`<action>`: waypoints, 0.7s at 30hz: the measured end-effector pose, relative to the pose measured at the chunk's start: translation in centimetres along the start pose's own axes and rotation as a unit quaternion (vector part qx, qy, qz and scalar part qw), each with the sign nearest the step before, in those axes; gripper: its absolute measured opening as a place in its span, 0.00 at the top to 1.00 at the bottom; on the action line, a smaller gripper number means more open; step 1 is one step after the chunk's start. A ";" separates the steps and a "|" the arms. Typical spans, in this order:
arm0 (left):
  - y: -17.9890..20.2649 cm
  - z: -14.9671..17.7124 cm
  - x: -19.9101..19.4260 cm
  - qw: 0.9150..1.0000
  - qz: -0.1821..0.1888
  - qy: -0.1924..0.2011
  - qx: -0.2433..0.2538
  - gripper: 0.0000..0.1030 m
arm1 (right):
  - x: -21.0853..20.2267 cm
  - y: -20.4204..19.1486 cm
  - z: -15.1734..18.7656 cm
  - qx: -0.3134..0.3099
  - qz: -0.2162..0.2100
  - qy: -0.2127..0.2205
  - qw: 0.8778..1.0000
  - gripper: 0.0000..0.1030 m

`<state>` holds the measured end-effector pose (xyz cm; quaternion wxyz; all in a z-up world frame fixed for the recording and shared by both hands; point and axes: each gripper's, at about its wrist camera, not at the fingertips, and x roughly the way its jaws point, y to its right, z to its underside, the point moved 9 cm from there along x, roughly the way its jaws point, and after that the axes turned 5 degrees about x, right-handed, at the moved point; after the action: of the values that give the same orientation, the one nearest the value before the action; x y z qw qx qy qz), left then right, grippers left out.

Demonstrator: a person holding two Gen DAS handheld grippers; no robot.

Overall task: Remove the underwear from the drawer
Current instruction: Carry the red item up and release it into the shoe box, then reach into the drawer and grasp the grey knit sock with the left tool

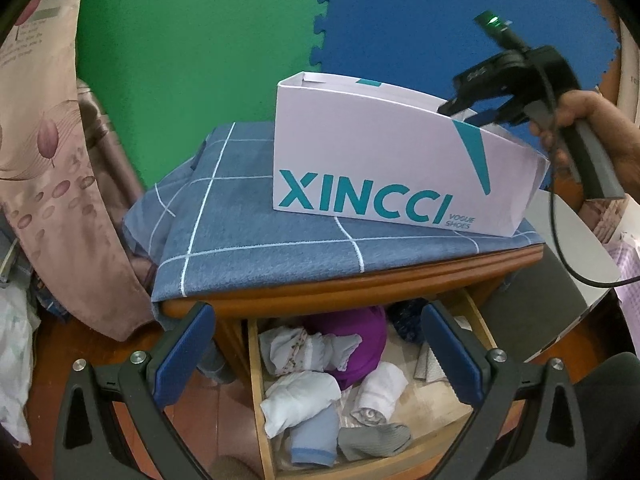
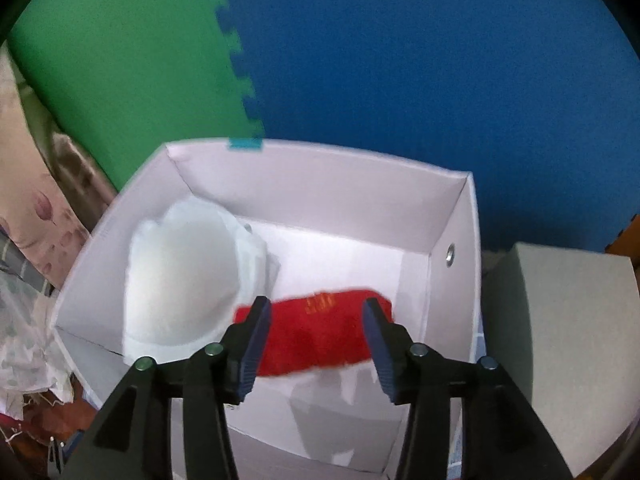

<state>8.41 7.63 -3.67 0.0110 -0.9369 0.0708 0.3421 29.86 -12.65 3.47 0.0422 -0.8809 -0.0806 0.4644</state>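
The right claw (image 2: 316,344) is hanging over the white shoe box (image 2: 460,280) with its jaws parted and not pressing on the red underwear (image 2: 320,332), which is lying on the box floor with its long axis running crosswise between them. The drop-off step looks about done. Next, I judge, a fresh grasp is needed in the open drawer (image 1: 256,384), where the left claw (image 1: 316,364) is hovering open and empty over the rolled garments (image 1: 300,396).

- Right gripper (image 2: 316,322) points down into open white box (image 2: 456,220); fingers (image 2: 256,344) parted.
- Red garment (image 2: 316,340) sits between fingers, blurred; contact unclear.
- White padded garment (image 2: 180,276) lies against box's left wall, just beside the red one.
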 end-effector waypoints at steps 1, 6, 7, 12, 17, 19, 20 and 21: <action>0.0 0.0 0.1 1.000 -0.001 -0.002 0.000 0.01 | -1.3 -0.1 0.0 0.001 -0.007 0.019 1.000 0.50; 0.1 0.4 0.5 1.000 -0.002 -0.014 0.006 0.01 | -7.3 -0.6 1.8 -0.017 -0.022 0.078 0.997 0.36; 0.1 0.5 0.5 1.000 -0.002 -0.015 0.007 0.01 | -9.2 -0.3 2.9 -0.022 -0.008 0.090 0.996 0.35; 0.0 1.2 0.9 0.999 0.011 -0.034 0.007 0.01 | -16.6 1.5 9.7 -0.025 -0.005 0.220 0.975 0.14; 0.9 2.1 1.6 0.997 0.030 -0.063 0.017 0.01 | -14.7 3.3 17.6 -0.060 -0.010 0.166 0.984 0.10; 1.7 2.7 1.9 0.996 0.035 -0.078 0.035 0.01 | -14.9 5.0 19.3 -0.045 0.015 0.180 0.983 0.10; 2.2 3.1 2.1 0.994 0.035 -0.088 0.047 0.01 | -14.8 5.8 19.7 -0.032 0.019 0.174 0.984 0.10; 2.4 3.4 2.3 0.993 0.034 -0.095 0.055 0.01 | -14.4 7.0 20.1 -0.007 0.014 0.164 0.986 0.10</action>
<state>7.60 5.17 -7.70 0.0573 -0.8950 0.1201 0.4258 5.95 -22.17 2.77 0.0421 -0.9466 -0.0639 0.3132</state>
